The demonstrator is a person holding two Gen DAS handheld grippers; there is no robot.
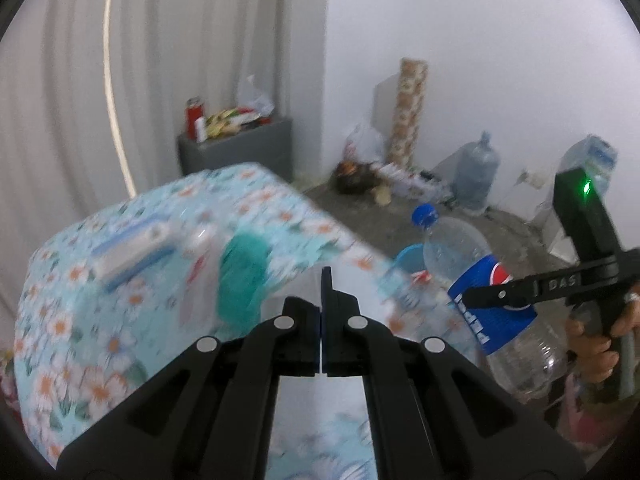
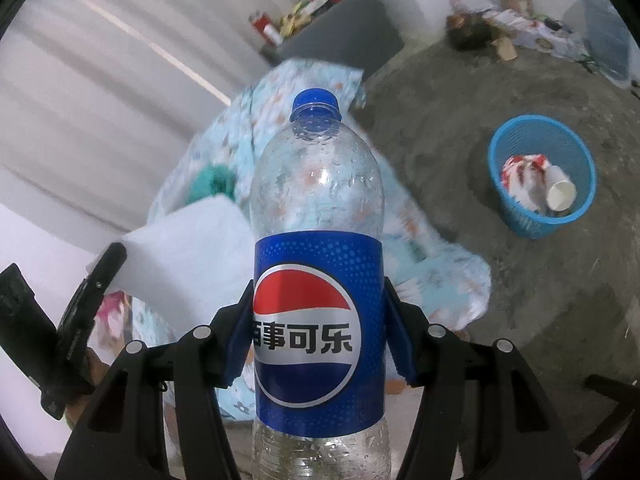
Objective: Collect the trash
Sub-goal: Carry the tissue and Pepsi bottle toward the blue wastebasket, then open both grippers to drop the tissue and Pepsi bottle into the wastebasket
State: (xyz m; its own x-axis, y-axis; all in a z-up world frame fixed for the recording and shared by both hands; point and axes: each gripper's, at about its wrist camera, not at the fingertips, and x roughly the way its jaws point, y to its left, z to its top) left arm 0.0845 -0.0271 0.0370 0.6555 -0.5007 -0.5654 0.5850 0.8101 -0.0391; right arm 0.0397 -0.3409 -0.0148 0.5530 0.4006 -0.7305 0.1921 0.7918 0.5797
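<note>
My right gripper (image 2: 318, 332) is shut on an empty clear Pepsi bottle (image 2: 316, 208) with a blue cap, held upright in the air by its blue label. The bottle (image 1: 480, 280) and the right gripper (image 1: 500, 300) also show at the right of the left wrist view. My left gripper (image 1: 321, 320) is shut on a white sheet of paper (image 1: 296, 288), which shows in the right wrist view as a white sheet (image 2: 188, 256) held over the table. A blue trash basket (image 2: 520, 216) stands on the floor at the right, holding a paper cup (image 2: 560, 194) and a red-white wrapper (image 2: 520, 172).
A table with a floral blue cloth (image 1: 100, 360) carries a green scrubber (image 1: 244, 276), a white-blue box (image 1: 132, 252) and a small bottle, all blurred. A grey cabinet (image 1: 240, 152) with clutter stands by the curtain. Water jugs (image 1: 478, 172) and bags line the far wall.
</note>
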